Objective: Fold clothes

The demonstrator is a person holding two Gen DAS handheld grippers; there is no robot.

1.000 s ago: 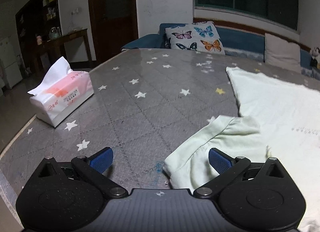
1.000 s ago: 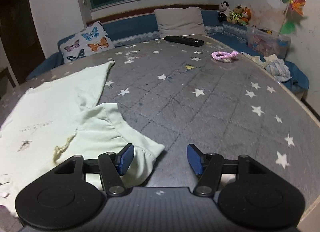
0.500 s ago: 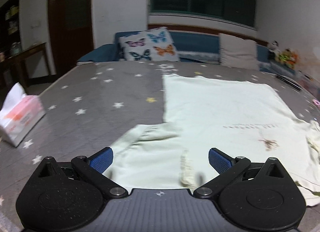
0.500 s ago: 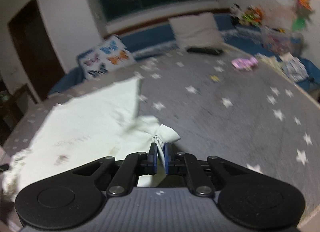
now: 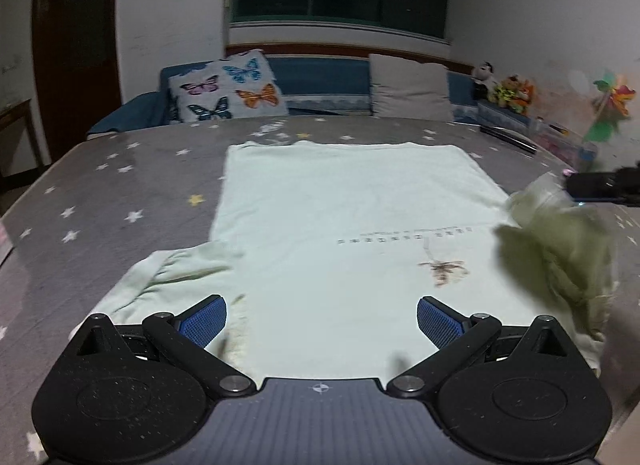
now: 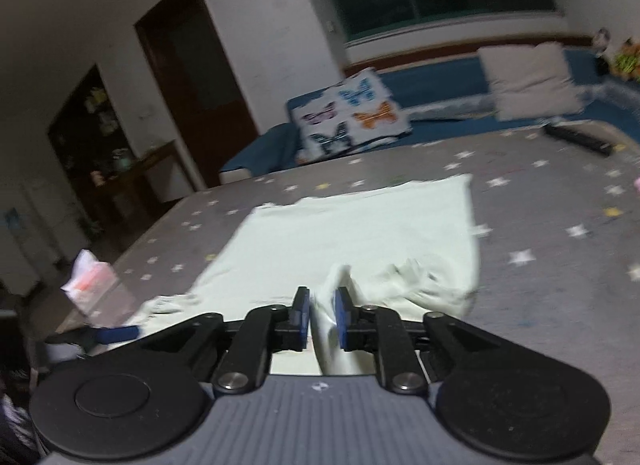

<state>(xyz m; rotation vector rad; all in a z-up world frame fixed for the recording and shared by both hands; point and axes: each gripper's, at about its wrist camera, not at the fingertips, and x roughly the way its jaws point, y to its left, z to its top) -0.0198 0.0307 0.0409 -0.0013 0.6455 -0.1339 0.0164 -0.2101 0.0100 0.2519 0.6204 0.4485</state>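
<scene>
Garment: pale green T-shirt (image 5: 344, 225) spread flat, front up, on the grey star-patterned surface (image 5: 120, 201), its hem toward the far side and its small print showing right of centre.
Left sleeve: left sleeve (image 5: 176, 277) lies flat and unfolded at near left, just beside the left claw's left pad.
Right sleeve: right sleeve (image 6: 326, 313) is lifted off the surface and bunched; in the left view it hangs as a blurred clump at the right edge of the shirt.
Right claw: right claw (image 6: 322, 315) is nearly closed with the sleeve cloth between its blue pads; the jaws are opening slightly, yet the fabric looks pinched.
Left claw: left claw (image 5: 320, 323) stands wide open, low over the near edge of the shirt, holding nothing.
Surroundings: tissue pack (image 6: 90, 279) at far left of the surface; butterfly pillow (image 5: 226, 91) on the bench beyond.
Progress: early, by my reading. The shirt is laid out; the first sleeve fold is only begun.
Left to do: lay the right sleeve inward, fold the left sleeve, then fold the body.
</scene>
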